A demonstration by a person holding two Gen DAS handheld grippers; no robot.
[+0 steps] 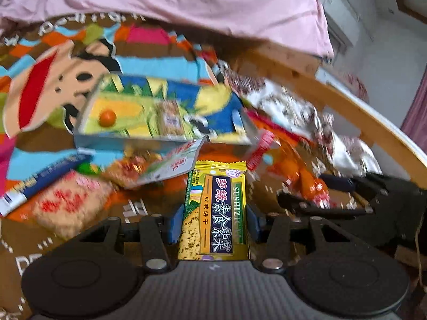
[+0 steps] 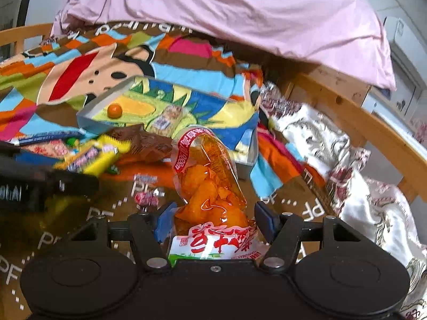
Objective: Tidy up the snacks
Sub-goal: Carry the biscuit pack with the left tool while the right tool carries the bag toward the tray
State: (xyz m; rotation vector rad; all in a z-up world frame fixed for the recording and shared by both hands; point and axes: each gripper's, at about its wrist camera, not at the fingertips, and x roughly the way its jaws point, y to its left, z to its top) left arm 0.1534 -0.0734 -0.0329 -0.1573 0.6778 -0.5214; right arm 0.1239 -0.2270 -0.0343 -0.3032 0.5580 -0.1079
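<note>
**Two grippers, one snack packet in each**

Two grippers are loaded. The landmark is the tray (image 1: 165,136), a shallow grey box with a printed liner, lying on the cartoon blanket (image 1: 53,80).

1. Left gripper (image 1: 213,222): the blue pads press on both long edges of a yellow cracker packet (image 1: 216,213). The packet stands lengthwise between the fingers, its top seal pointing toward the tray's near wall. It sits in front of the tray, not inside it.

2. Right gripper (image 2: 213,222): an orange snack pouch (image 2: 210,184) sits between the blue pads. Its lower printed end fills the gap between them and looks pinched there. Its upper end, with a red band, curls toward the tray's near right corner. The pouch is in front of the tray, not inside it.

3. Tray contents: an orange ball (image 2: 115,110) lies near the tray's left end. A small pale packet (image 2: 166,118) lies near its middle.

4. Loose snacks: several packets lie in a pile in front of the tray's left half, among them a brown pouch (image 2: 149,144), a blue-and-white packet (image 1: 40,184) and a beige packet with red characters (image 1: 72,202). Blur hides their finer print.

5. Surroundings: a pink sheet (image 2: 240,13) lies behind the tray. A wooden rail (image 2: 373,122) runs to the tray's right, with a patterned white cloth (image 2: 333,146) between rail and tray.
</note>
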